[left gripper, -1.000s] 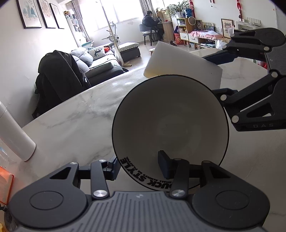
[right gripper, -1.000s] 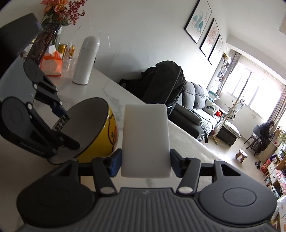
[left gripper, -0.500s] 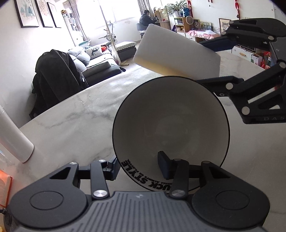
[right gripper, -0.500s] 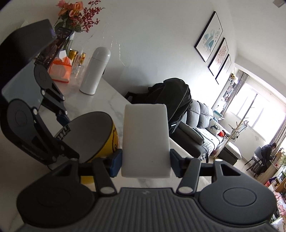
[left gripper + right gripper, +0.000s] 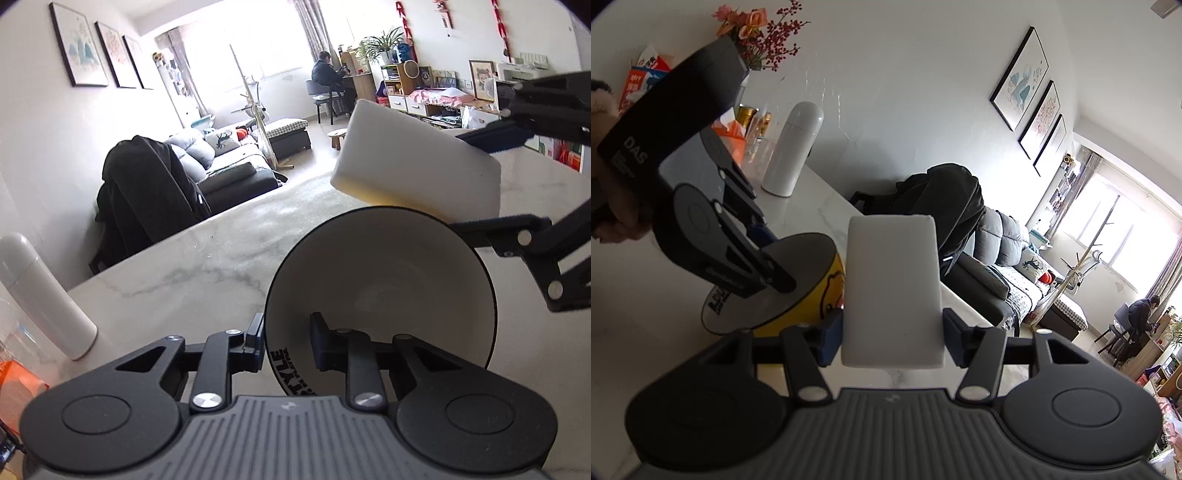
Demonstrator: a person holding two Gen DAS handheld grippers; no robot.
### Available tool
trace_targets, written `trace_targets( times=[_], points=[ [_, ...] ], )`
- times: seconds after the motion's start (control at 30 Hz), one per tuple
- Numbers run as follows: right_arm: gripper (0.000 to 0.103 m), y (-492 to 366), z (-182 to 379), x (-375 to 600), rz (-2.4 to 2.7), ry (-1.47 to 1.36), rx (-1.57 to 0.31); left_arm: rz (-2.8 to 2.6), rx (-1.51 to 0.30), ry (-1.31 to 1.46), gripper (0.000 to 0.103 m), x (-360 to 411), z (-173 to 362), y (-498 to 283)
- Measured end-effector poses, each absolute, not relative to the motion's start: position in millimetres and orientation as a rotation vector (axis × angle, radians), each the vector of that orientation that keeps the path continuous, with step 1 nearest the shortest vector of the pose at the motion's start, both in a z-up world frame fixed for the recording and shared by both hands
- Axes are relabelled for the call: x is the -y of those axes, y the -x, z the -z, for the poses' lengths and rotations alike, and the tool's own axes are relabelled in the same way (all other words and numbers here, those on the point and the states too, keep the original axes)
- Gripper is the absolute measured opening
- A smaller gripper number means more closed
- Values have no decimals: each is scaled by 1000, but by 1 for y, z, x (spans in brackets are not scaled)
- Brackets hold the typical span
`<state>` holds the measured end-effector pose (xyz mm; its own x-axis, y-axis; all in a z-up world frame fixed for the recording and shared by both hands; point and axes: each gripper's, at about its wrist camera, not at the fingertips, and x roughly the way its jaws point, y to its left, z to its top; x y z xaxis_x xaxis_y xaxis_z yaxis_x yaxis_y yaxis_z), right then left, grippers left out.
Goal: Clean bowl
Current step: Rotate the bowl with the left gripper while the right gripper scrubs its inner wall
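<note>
Marble table [image 5: 192, 266] under everything; I've got the bowl [image 5: 380, 280] tilted up off it, rim between my left gripper [image 5: 286, 341], jaws closing on the rim. White sponge [image 5: 892, 295] clamped in my right gripper [image 5: 892, 341], held just behind the bowl's far rim.

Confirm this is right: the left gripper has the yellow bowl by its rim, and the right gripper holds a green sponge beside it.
One detail is wrong: the sponge is white, not green, as the right wrist view shows plainly. The rest holds: the left gripper is closing on the rim of the yellow bowl, one finger inside and one outside, and the right gripper holds the sponge beside it.
</note>
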<state>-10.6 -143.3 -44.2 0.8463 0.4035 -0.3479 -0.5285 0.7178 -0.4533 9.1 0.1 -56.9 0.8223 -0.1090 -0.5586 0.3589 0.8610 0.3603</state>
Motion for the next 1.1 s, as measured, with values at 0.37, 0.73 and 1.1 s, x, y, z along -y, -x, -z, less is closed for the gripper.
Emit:
trace_targets(
  times=[0.37,0.73,1.1],
  points=[
    [59,25,49,144,-510,631,-241,235,-480,-510,23,6,64,4],
    [59,14,62,140,-471,678,-288,226,-458,-534,25,10,70,11],
    [59,18,53,133,-492,687,-243,221,-469,-508,27,7,71,7]
  ],
)
